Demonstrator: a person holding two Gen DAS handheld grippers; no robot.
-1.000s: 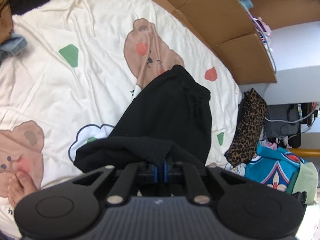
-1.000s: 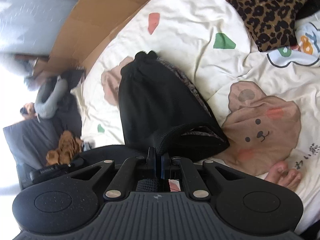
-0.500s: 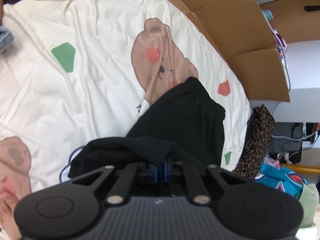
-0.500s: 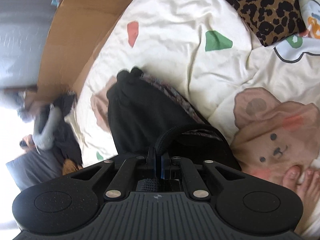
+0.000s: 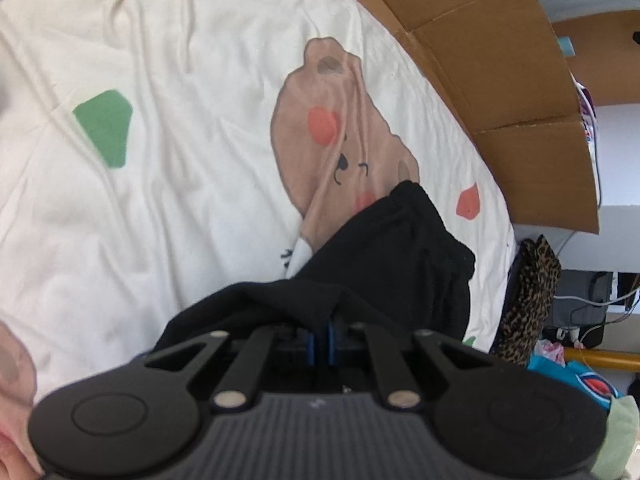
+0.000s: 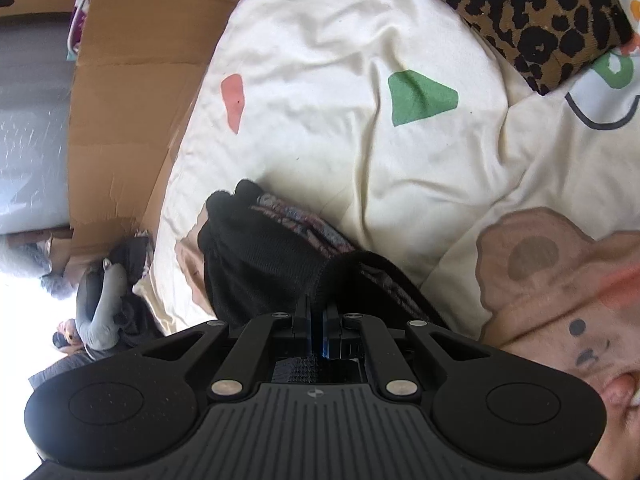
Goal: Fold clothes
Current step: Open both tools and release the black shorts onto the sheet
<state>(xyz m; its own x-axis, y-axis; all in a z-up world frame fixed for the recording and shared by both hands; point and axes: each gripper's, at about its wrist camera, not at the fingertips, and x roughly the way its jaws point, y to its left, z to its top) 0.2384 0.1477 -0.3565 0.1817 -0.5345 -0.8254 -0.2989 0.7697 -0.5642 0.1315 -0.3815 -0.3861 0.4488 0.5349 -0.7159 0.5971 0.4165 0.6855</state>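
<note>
While clamped, both tools (image 5: pixel 320 334) (image 6: pixel 316 330) on black garment (image 5: pixel 384 256).

I see a cream bear-print bedsheet (image 5: pixel 200 184) with black trousers (image 5: pixel 400 256) and a leopard-print cloth (image 6: pixel 532 12) lying on it.

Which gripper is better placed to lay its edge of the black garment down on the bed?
Neither clearly. The left gripper and the right gripper are both shut on the black garment, low over the bear-print sheet. Probably both lower together.

Both wrist views angle down, close (shared bedsheet (image 5: pixel 180 200)).
</note>
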